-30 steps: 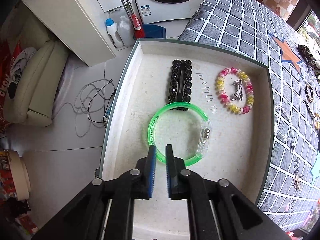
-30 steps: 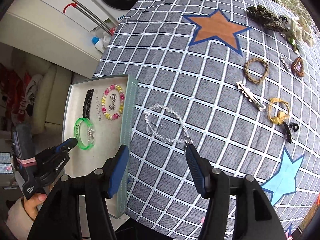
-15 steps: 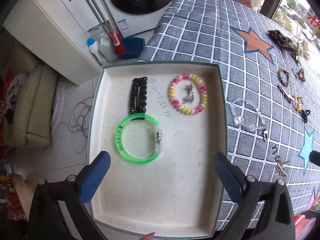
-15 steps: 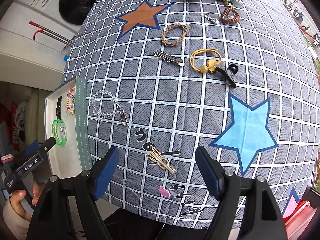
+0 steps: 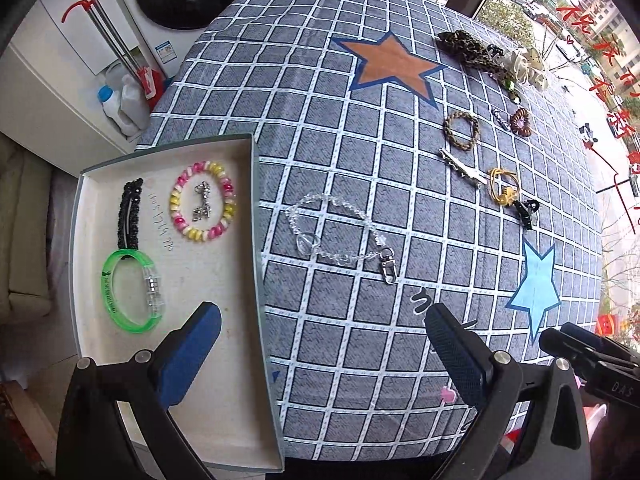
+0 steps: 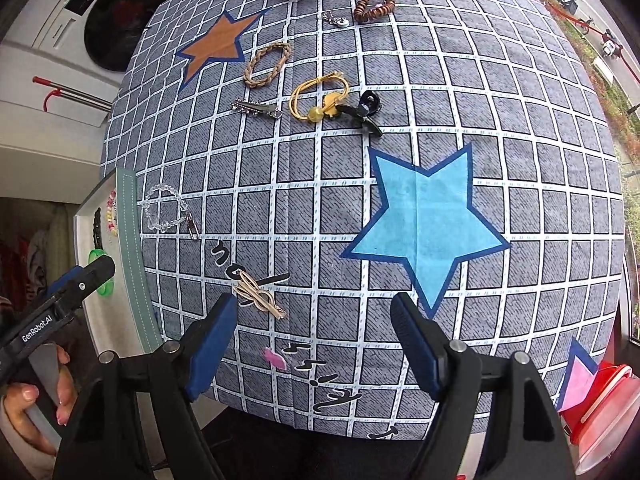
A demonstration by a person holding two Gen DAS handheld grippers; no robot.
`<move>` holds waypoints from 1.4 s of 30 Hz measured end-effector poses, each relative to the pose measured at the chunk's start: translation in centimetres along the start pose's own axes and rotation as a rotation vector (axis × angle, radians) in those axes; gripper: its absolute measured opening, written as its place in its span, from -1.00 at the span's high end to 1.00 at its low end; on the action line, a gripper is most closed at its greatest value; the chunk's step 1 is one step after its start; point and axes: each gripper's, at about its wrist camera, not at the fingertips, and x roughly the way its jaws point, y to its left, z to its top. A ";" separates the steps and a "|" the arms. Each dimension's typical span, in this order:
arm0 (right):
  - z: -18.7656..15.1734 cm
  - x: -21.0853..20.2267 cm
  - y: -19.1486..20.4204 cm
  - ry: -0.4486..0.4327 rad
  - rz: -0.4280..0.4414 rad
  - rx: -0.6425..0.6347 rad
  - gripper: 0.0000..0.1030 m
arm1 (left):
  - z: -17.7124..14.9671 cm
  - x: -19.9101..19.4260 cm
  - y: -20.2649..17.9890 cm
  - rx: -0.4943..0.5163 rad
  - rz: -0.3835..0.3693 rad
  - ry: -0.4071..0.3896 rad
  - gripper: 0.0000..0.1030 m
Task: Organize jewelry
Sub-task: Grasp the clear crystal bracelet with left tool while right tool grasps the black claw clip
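Note:
A shallow white tray (image 5: 224, 312) at the table's left edge holds a green bangle (image 5: 130, 290), a black beaded hair clip (image 5: 130, 214) and a pink-and-yellow bead bracelet (image 5: 204, 200) around a small silver charm (image 5: 203, 202). A clear crystal bracelet (image 5: 340, 236) lies on the cloth just right of the tray; it also shows in the right wrist view (image 6: 166, 210). My left gripper (image 5: 320, 356) is open and empty, high above the tray's right wall. My right gripper (image 6: 312, 344) is open and empty above the table's near edge, close to a gold hair clip (image 6: 260, 296).
Further jewelry lies on the checked cloth: a silver clip (image 6: 256, 108), a yellow hair tie (image 6: 318, 96), a black claw clip (image 6: 364, 112), a braided band (image 6: 266, 64), a brown spiral tie (image 6: 374, 6). A red-lidded container (image 6: 600, 412) stands at right. A washing machine (image 6: 120, 12) stands behind.
My left gripper let go of the green bangle in the tray, opened wide, and rose and swung right. My right gripper moved right and toward the table's near edge.

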 end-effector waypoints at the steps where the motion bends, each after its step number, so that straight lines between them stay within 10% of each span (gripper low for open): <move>1: 0.0 0.0 -0.3 0.000 -0.001 0.003 -0.57 | 0.2 0.2 -0.4 -0.005 -0.008 0.007 -1.00; 13: 2.2 0.8 -2.7 0.012 -0.034 -0.006 -0.57 | 1.3 5.3 -2.0 -0.234 -0.066 0.119 -1.00; 28: 8.1 3.9 -2.0 0.023 -0.116 -0.165 -0.57 | 2.3 9.5 -0.7 -0.424 0.032 0.120 -1.00; 37: 11.9 6.9 0.1 0.016 -0.169 -0.254 -0.57 | 4.0 9.8 -1.6 -0.375 0.105 0.094 -0.98; 42: 13.8 8.2 2.7 -0.003 -0.224 -0.318 -0.57 | 5.4 9.1 -3.8 -0.284 0.115 0.057 -0.48</move>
